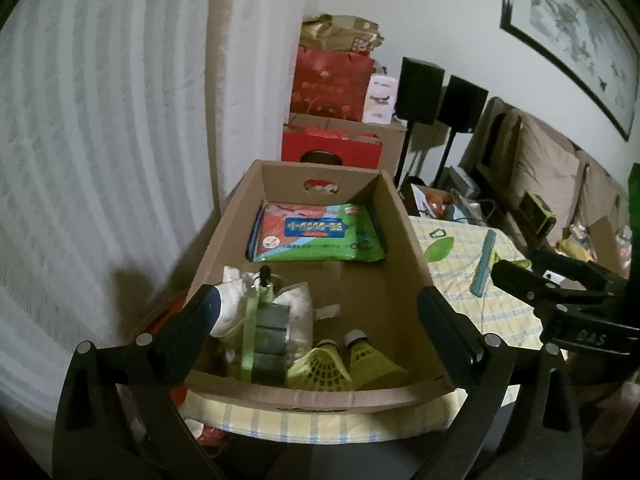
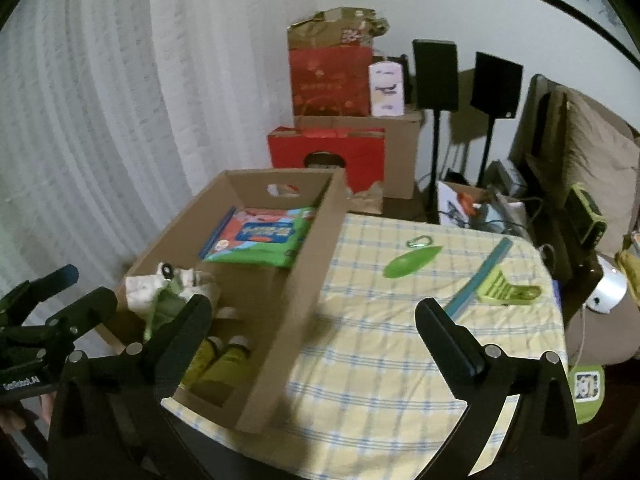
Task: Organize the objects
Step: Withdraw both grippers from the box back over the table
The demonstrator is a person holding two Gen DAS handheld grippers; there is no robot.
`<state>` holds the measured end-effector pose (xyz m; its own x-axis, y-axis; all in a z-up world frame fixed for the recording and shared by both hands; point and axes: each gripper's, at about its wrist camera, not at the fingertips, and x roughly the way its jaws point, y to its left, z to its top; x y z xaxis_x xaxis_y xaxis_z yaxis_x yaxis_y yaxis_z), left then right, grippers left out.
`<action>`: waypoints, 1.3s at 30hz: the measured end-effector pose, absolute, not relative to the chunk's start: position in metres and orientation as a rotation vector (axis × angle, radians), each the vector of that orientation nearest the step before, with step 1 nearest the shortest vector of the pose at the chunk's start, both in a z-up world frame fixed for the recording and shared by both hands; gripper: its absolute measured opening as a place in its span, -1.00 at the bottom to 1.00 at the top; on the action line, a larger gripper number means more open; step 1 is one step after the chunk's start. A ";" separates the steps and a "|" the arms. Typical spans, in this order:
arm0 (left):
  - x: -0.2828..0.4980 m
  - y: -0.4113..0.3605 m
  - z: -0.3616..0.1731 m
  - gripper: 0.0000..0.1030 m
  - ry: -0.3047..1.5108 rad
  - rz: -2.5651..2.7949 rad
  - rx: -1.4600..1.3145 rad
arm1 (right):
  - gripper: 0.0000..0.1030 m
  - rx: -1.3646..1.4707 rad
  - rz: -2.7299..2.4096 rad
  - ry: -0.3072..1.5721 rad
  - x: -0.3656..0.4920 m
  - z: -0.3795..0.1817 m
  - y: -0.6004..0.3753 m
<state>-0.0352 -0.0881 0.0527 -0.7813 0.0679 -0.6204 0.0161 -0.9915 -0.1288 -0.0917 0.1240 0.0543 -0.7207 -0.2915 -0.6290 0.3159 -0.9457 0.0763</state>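
Hovering left tool point(image 1: 316, 312) — released, over box point(image 1: 404, 236) | right tool point(image 2: 314, 320) — released, ruler point(image 2: 478, 276) ahead

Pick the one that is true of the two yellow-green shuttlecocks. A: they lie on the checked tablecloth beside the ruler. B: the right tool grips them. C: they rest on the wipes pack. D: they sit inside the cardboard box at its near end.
D: the shuttlecocks sit inside the cardboard box at its near end, apart from the wipes pack farther back.

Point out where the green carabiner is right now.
The green carabiner lies on the checked tablecloth outside the cardboard box, to the box's right in the right wrist view, touching the far end of a green leaf-shaped piece.
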 end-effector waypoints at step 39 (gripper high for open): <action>-0.090 0.080 0.021 0.99 -0.019 2.649 -1.114 | 0.99 1.068 -2.932 -0.161 -0.100 0.036 0.310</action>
<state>-0.0903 0.0796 0.0211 -0.6692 0.2486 -0.7003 -0.2387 -0.9644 -0.1142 -0.1000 0.3104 0.0356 -0.7664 -0.0512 -0.6403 -0.0192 -0.9945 0.1025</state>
